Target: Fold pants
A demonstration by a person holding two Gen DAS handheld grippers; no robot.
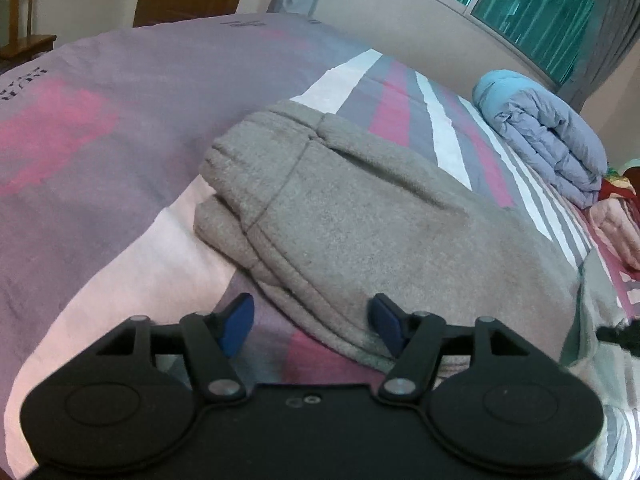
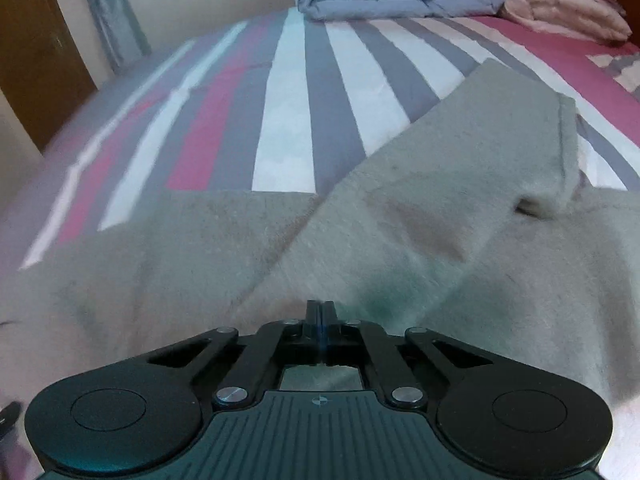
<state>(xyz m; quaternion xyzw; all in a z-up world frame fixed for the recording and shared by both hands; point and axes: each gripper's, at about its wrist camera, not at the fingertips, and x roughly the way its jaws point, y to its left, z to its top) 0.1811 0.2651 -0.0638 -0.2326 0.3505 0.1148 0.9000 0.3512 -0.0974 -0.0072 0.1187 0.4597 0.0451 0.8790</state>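
Grey fleece pants [image 1: 340, 216] lie on a bed whose striped cover [image 1: 444, 136] runs in pink, white and slate bands; the garment sits partly folded, with its ribbed waistband end [image 1: 240, 152] stacked in layers toward the far left of the left wrist view and its near hem just ahead of the left gripper [image 1: 312, 320]. That tool stands with its blue pads [image 1: 240, 320] apart, straddling the near edge of the cloth with nothing pinched between them. In the right wrist view the right gripper [image 2: 320, 312] has its fingers pressed together directly over the pants [image 2: 420, 200]; whether a thin layer of fabric is caught in the tips cannot be told, since the tips hide the contact. A folded blue quilt [image 1: 548, 136] and a pink one [image 2: 568, 8] rest well apart at the bed's far side. Judged from this layout, the step in hand is taking a fresh hold on the near edge for the next fold. To do it well, each tool should seize every stacked layer at the hem, both hands should lift level, and the cloth should be carried across evenly so that edges align and the diagonal overlap seen on the right is smoothed rather than trapped.
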